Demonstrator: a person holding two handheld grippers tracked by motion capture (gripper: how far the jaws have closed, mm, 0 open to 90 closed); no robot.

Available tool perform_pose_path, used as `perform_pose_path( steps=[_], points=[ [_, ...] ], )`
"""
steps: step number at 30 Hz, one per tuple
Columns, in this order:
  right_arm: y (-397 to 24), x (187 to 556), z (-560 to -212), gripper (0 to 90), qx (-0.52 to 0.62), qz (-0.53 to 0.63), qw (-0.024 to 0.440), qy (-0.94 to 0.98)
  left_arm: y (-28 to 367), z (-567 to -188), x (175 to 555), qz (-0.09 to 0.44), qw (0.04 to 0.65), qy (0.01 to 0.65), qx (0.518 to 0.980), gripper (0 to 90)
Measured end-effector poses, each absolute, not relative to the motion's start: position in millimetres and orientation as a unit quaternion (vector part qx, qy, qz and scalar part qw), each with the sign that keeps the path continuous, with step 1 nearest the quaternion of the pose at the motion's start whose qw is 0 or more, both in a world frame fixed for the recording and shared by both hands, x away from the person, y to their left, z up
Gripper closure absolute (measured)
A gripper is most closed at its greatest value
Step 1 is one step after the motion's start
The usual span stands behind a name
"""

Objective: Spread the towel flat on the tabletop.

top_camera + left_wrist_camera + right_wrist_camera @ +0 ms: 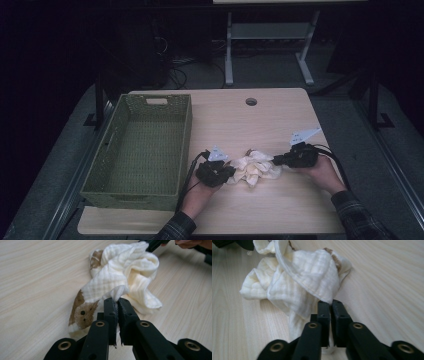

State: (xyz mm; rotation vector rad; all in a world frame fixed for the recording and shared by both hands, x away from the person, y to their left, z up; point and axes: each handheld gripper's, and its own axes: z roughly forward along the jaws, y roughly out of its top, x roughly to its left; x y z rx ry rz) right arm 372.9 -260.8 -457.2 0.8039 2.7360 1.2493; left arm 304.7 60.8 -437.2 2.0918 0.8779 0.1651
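We are pinching the crumpled cream cloth (253, 168) from both sides; it is lying bunched on the counter (260, 125), just right of the green woven basket (142, 150) and apart from it. In the left gripper view, the left hand-held gripper (117, 300) is clamping a fold of the cloth (125, 272) between nearly closed jaws, with a brown animal print showing on the near edge. In the right gripper view, the right hand-held gripper (330, 303) is gripping an edge of the cloth (304, 280) the same way, jaws narrow, fabric caught at the tips. From the high view, the left hand-held gripper (227, 171) and right hand-held gripper (276, 160) are sitting at opposite ends of the bundle.

We are judging the step in hand as the grasp-and-spread stage: both holds look set, cloth not yet opened. The next move likely calls for us drawing the two grippers apart and lifting a little so the folds are falling open, keeping both pinches firm. The holds are thin, at the jaw tips, so a quick pull risks a slip. The basket is standing empty.
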Motion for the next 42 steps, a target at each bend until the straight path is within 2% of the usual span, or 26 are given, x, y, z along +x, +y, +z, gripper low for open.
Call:
perform_pose_path(
  steps=[15,22,27,34,37,42],
  points=[
    [-300.2,371.7,-420.0,87.5,0.281,0.422,0.053,0.860,54.3,-407.3,328.1,0.096,0.450,0.360,0.812,85.3],
    [-302.2,380.4,-422.3,87.5,0.288,0.419,0.055,0.859,50.0,-408.2,350.5,0.109,0.446,0.382,0.802,85.3],
    [-304.4,394.3,-429.8,87.4,0.298,0.411,0.057,0.859,46.4,-421.8,371.3,0.128,0.416,0.400,0.806,85.2],
    [-299.4,410.9,-442.9,86.7,0.305,0.397,0.054,0.864,45.4,-440.6,380.3,0.135,0.383,0.419,0.812,85.2],
    [-301.1,414.1,-449.3,76.7,0.320,0.403,0.052,0.856,49.5,-447.9,381.0,0.138,0.365,0.423,0.818,85.1],
    [-312.9,403.8,-446.6,69.2,0.332,0.414,0.051,0.846,52.2,-451.3,379.8,0.133,0.363,0.424,0.819,84.9]
  ],
)
